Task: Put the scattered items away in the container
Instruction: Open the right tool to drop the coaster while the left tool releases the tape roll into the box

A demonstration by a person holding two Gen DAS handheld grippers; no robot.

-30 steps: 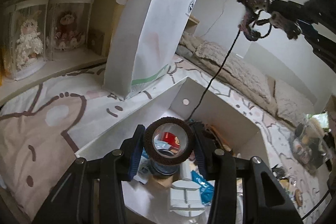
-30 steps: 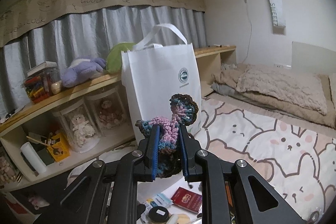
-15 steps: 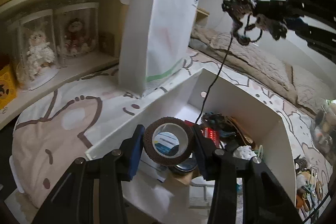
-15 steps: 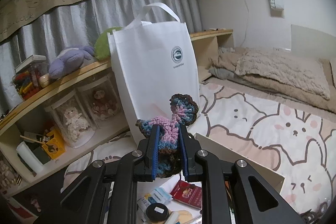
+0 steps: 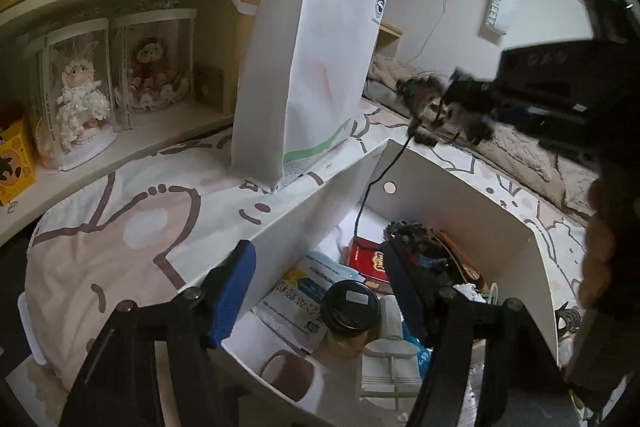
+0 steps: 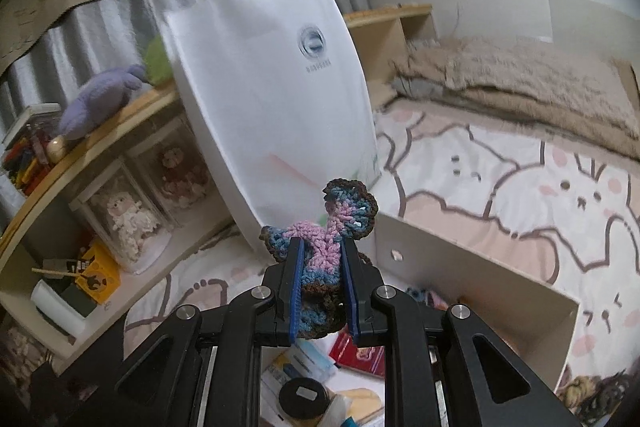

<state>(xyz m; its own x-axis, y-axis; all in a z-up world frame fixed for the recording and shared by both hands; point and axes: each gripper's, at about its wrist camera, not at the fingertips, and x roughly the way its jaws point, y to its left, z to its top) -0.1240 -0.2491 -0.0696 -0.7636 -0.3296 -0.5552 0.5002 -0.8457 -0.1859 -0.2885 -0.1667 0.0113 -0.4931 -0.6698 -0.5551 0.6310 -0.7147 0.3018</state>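
Right wrist: gripper [image 6: 320, 291] clamped on crochet piece [image 6: 332, 227] above box [image 5: 472, 183]. L gripper [image 5: 320, 291] wide open, empty. Next: lower, release.

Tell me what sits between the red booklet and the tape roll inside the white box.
In the left wrist view, a black-lidded jar stands between the red booklet and the tape roll, beside a blue-and-white packet.

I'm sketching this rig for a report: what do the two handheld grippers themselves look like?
Both are black plastic two-finger tools. The left gripper and right gripper have angular linkage arms with triangular cut-outs, silver pivot bolts, and flat blue pads lining the fingers' inner faces. No cables or markings visible.
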